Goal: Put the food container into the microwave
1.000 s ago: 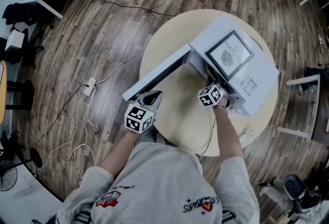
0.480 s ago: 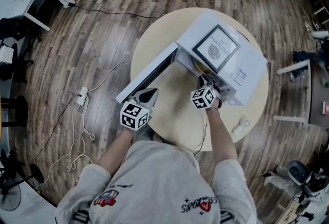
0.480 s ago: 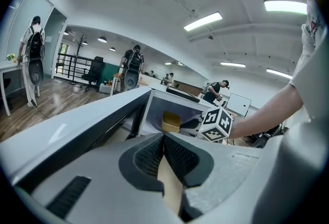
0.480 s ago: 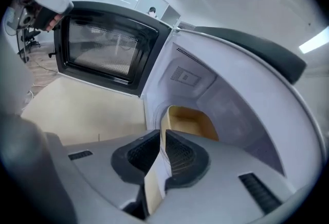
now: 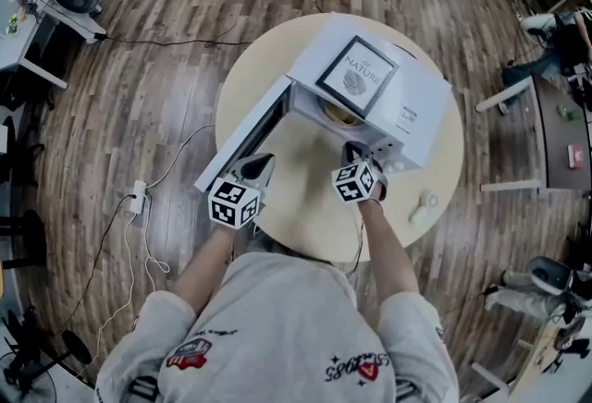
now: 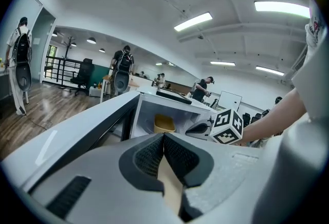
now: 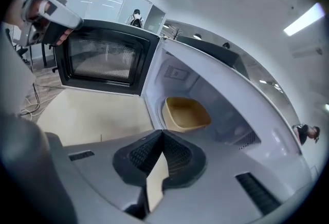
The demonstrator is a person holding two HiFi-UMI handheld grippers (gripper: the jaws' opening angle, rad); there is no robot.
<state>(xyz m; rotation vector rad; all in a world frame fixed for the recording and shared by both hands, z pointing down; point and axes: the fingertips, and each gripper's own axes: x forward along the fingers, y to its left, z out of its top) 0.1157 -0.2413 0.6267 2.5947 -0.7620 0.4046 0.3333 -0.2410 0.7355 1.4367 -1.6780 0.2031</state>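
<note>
A yellow food container [image 5: 340, 114] sits inside the open white microwave [image 5: 418, 128] on the round table [image 5: 319, 207]. It also shows as the container [image 7: 186, 113] in the right gripper view and the container [image 6: 164, 124] in the left gripper view. My right gripper [image 5: 357, 153] is in front of the cavity, apart from the container, jaws shut on nothing [image 7: 163, 132]. My left gripper [image 5: 258, 168] is by the outer end of the swung-open door [image 5: 242, 135], also shut and empty [image 6: 164, 135].
A framed picture [image 5: 357, 78] lies on top of the microwave. A small white object [image 5: 423, 208] rests near the table's right edge. A cable and power strip [image 5: 139, 198] lie on the wooden floor to the left. Desks and chairs stand around the room.
My right gripper has drawn back a little from the microwave cavity, leaving the container inside. The left gripper stays by the door. The head view has shifted.
</note>
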